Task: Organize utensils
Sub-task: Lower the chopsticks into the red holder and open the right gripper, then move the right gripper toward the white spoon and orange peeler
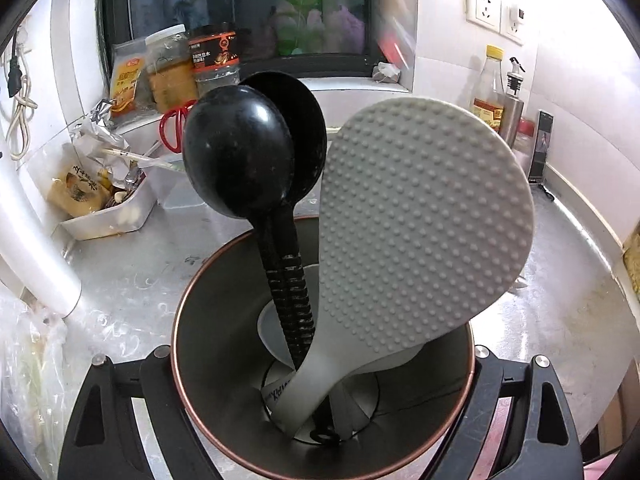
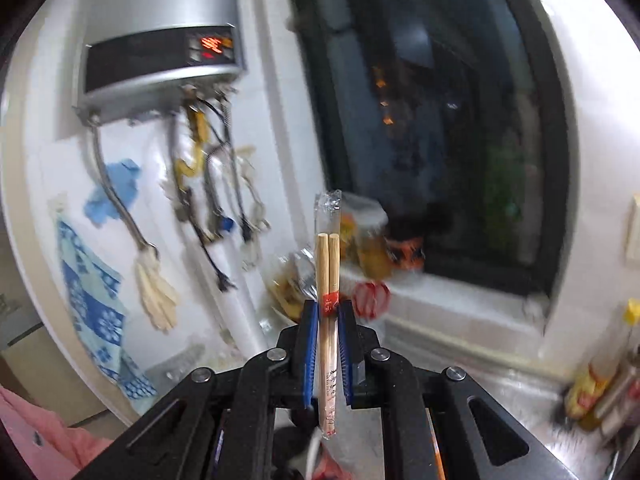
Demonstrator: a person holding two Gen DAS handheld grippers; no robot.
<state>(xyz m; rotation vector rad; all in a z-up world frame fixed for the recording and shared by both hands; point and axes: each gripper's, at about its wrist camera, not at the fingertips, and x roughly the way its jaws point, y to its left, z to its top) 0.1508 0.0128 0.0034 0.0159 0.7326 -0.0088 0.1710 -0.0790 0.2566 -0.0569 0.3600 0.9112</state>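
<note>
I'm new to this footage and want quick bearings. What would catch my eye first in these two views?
In the left wrist view, the left gripper clasps a copper-rimmed metal cup holding a big dimpled grey rice paddle and two black spoons, filling the centre. In the right wrist view, the right gripper pinches wrapped wooden chopsticks upright before a dark window.

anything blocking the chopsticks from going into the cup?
Partly. The right gripper holds the wrapped chopsticks. The metal cup, clamped in the left gripper, already holds two black spoons and a grey rice paddle, whose heads crowd above the opening. A gap shows on the cup's left side.
</note>
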